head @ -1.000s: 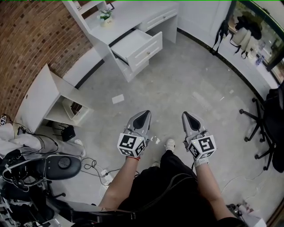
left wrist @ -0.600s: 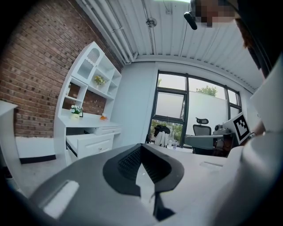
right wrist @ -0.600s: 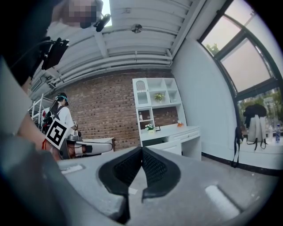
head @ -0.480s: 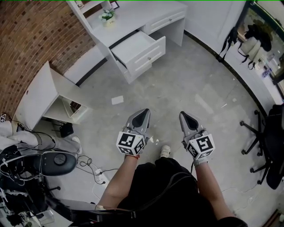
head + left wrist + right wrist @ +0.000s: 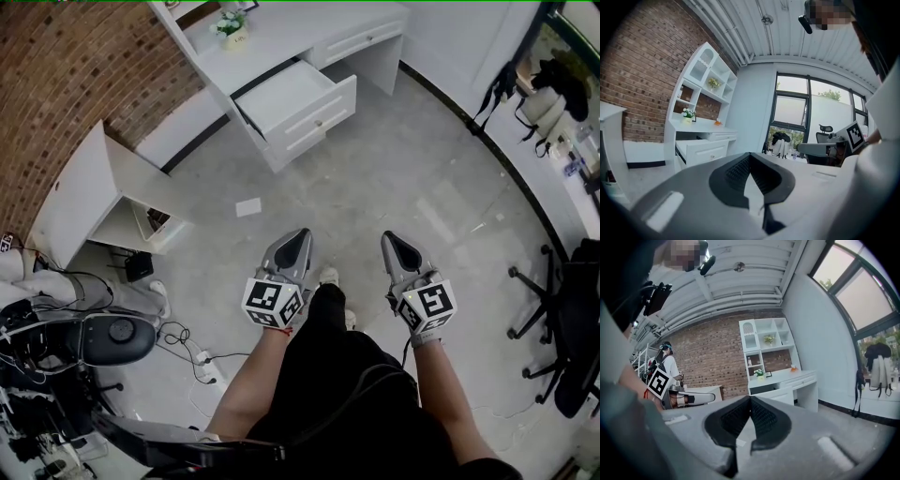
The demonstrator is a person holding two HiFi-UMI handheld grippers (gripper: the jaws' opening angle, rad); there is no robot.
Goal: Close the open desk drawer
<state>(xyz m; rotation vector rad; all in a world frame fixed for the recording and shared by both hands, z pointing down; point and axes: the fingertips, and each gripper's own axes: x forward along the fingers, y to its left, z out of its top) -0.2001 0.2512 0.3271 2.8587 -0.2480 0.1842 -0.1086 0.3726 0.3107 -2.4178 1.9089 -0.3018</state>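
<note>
We hold the left gripper [image 5: 300,236] and right gripper [image 5: 388,240] pinched shut, empty (drawer [image 5: 298,94] upper centre, well apart); an off-centre push may jam it.

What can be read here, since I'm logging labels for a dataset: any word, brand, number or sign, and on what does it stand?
No text can be read.
Left gripper and right gripper cubes: black-and-white square markers only, no letters or digits.
Paper scrap: too small to tell whether it bears any print.

Rough brick wall [image 5: 84,84], smooth white-painted desk drawer [image 5: 319,112], matt, seemingly concrete floor [image 5: 412,187].
</note>
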